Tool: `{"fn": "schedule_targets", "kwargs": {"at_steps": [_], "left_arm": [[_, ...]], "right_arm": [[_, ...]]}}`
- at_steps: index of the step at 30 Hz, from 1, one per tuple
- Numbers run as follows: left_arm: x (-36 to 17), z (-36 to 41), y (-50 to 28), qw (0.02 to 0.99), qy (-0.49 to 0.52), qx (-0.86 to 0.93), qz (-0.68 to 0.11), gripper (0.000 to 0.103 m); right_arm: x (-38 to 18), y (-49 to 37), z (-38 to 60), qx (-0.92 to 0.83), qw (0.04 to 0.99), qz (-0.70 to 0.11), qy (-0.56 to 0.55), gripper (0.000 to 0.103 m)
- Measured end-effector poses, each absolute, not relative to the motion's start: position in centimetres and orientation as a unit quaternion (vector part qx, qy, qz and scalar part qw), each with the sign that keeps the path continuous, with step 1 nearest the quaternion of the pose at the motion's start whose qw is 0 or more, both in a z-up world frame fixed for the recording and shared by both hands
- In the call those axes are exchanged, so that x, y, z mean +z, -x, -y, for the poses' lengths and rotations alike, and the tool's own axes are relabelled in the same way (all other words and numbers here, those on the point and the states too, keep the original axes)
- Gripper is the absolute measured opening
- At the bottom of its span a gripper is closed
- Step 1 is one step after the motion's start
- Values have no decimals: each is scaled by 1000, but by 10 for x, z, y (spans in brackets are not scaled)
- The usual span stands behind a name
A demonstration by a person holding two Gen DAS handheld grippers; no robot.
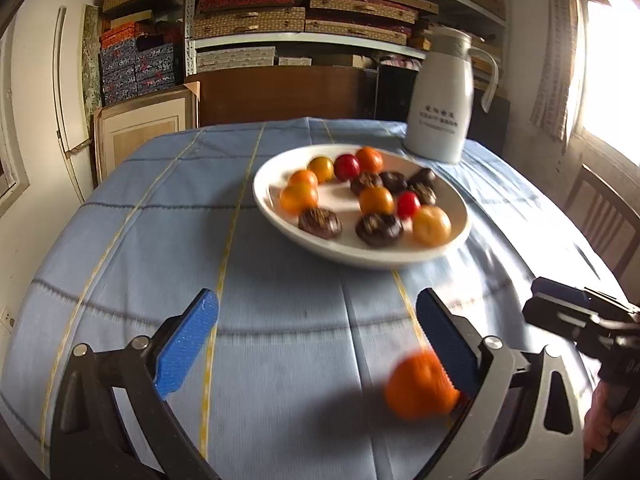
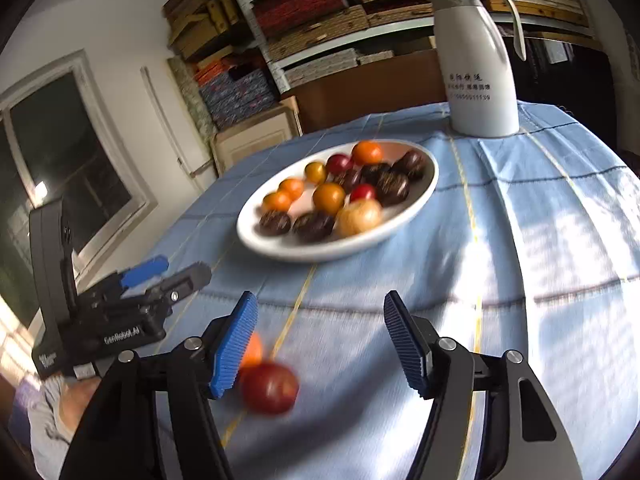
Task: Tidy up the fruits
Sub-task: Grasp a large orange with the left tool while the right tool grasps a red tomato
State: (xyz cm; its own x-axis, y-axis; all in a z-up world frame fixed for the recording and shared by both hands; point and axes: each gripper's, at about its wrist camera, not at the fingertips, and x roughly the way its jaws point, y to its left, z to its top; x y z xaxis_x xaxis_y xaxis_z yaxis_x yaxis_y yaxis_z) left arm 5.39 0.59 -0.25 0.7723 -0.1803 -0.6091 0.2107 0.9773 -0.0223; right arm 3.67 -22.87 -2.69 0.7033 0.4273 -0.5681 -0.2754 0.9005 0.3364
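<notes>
Both the left tool [image 1: 318, 338] and right tool [image 2: 320, 338] gape released, so the orange tomato [image 1: 420, 386] and red tomato [image 2: 270, 387] beside their pads could roll across the surface [image 1: 280, 300].

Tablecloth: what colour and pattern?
Light blue tablecloth with yellow and dark grid lines; clearest in left wrist view.
</notes>
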Motion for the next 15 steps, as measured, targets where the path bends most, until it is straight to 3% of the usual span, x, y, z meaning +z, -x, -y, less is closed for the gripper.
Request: {"fn": "schedule_targets", "kwargs": {"at_steps": [6, 12, 15], "left_arm": [[-11, 3, -29, 934, -59, -112, -335, 98], [-15, -14, -37, 927, -12, -109, -359, 98], [-16, -20, -39, 925, 6, -111, -362, 98]], "right_arm": [[-34, -25, 205, 226, 892, -385, -69, 67], [-44, -31, 179, 228, 875, -427, -22, 66], [-50, -38, 180, 236, 863, -443, -53, 51]]}}
